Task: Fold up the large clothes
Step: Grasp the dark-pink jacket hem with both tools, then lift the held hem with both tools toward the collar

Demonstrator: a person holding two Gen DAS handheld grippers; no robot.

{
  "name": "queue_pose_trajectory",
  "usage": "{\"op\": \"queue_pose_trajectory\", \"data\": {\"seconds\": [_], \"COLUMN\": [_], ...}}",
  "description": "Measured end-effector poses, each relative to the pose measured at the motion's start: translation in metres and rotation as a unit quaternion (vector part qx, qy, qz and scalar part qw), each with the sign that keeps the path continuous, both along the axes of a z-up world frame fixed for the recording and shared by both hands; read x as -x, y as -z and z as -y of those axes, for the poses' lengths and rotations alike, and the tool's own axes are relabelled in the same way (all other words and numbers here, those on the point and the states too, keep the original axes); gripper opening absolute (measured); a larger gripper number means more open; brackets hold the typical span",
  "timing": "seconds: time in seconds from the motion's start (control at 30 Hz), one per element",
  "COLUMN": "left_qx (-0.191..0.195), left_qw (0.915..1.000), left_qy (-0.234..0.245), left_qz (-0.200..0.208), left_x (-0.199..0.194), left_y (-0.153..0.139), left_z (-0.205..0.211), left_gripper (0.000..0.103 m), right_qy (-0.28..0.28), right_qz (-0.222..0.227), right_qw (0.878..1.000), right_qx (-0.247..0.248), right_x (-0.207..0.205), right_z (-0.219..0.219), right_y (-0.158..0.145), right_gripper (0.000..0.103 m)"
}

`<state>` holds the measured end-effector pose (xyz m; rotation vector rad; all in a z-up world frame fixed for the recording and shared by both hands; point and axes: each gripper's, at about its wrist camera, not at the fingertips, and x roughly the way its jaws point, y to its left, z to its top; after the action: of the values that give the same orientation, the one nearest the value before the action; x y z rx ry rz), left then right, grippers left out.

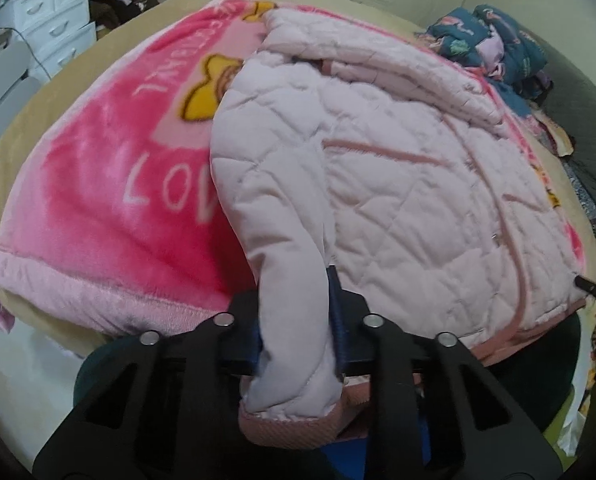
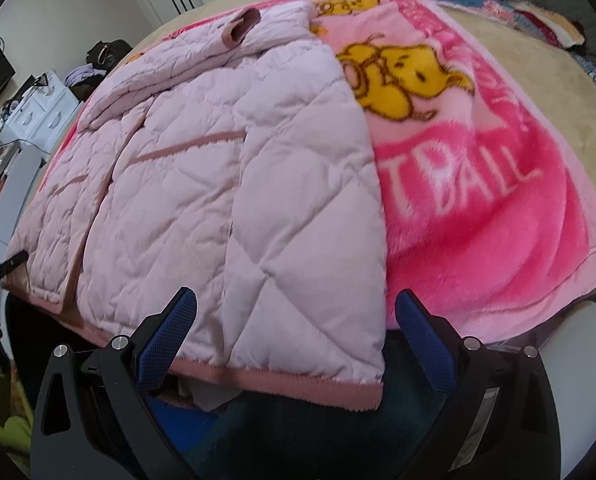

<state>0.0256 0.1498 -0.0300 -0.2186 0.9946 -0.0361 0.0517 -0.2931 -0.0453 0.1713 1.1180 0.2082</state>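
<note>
Nearest the left camera, the left claw is clenching on the sleeve just above its ribbed cuff — a grip at the end of the sleeve is likely chosen so the whole length can be carried in one sweep. The sleeve is arching up from the claw to the shoulder, so it is hanging clear of the blanket.

In the right view, the right claw is standing released, its jaws spread wide to either side of the jacket's near hem, gripping nothing. Judging by that stance, it is either lining up on the hem corner or just steadying that side.

The jacket is lying flat on the blanket, front up, hem toward the person. Farther off, the other sleeve is already lying folded across the chest, its cuff near the collar. Beyond, the bed is carrying a pile of clothes.
</note>
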Motion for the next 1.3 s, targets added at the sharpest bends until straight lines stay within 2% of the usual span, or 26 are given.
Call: {"op": "queue_pose_trajectory", "data": {"seconds": [0.13, 0.2, 0.27, 0.3, 0.33, 0.37, 0.47, 0.67, 0.8, 0.93, 0.97, 1.07, 1.3], "left_qx": [0.002, 0.003, 0.004, 0.004, 0.004, 0.003, 0.000, -0.002, 0.009, 0.013, 0.013, 0.002, 0.008], "left_qw": [0.9999, 0.9999, 0.9999, 0.9999, 1.0000, 1.0000, 1.0000, 0.9999, 0.9995, 0.9994, 0.9995, 0.9998, 0.9983], "left_qy": [0.009, 0.010, 0.009, 0.008, 0.007, 0.007, 0.006, 0.009, 0.014, 0.010, 0.008, 0.016, 0.022], "left_qz": [0.011, 0.012, 0.007, 0.006, 0.005, 0.004, 0.000, -0.014, -0.027, -0.030, -0.029, -0.007, 0.053], "left_x": [0.000, -0.001, -0.002, -0.002, -0.001, -0.001, 0.000, 0.006, 0.014, 0.017, 0.018, 0.018, 0.013], "left_y": [-0.009, -0.009, -0.006, -0.005, -0.004, -0.004, -0.002, 0.004, 0.009, 0.015, 0.016, 0.007, -0.028], "left_z": [0.001, 0.001, -0.001, -0.001, -0.002, -0.002, -0.002, -0.006, -0.008, -0.008, -0.006, 0.005, 0.009], "left_gripper": [0.014, 0.014, 0.014, 0.014, 0.014, 0.015, 0.017, 0.025, 0.032, 0.033, 0.023, 0.014, 0.011], "right_qy": [-0.006, -0.007, -0.007, -0.007, -0.005, -0.003, -0.013, -0.027, -0.027, -0.026, -0.025, -0.024, -0.021], "right_qz": [-0.021, -0.027, -0.028, -0.027, -0.025, -0.017, 0.021, 0.097, 0.117, 0.125, 0.125, 0.130, 0.144], "right_qw": [1.000, 0.999, 0.998, 0.998, 0.997, 0.997, 0.994, 0.985, 0.981, 0.980, 0.980, 0.980, 0.977], "right_qx": [-0.017, -0.030, -0.050, -0.060, -0.068, -0.077, -0.110, -0.138, -0.152, -0.154, -0.153, -0.149, -0.155], "right_x": [0.004, 0.007, 0.010, 0.011, 0.013, 0.015, 0.019, 0.017, 0.010, 0.005, 0.004, 0.004, 0.001], "right_z": [0.002, 0.003, 0.003, 0.002, 0.002, 0.003, 0.005, 0.004, 0.005, 0.004, 0.003, 0.001, 0.002], "right_y": [0.012, 0.017, 0.022, 0.021, 0.019, 0.014, -0.007, -0.052, -0.066, -0.071, -0.072, -0.076, -0.082], "right_gripper": [0.099, 0.093, 0.072, 0.067, 0.054, 0.033, 0.017, 0.014, 0.014, 0.014, 0.014, 0.014, 0.014]}}
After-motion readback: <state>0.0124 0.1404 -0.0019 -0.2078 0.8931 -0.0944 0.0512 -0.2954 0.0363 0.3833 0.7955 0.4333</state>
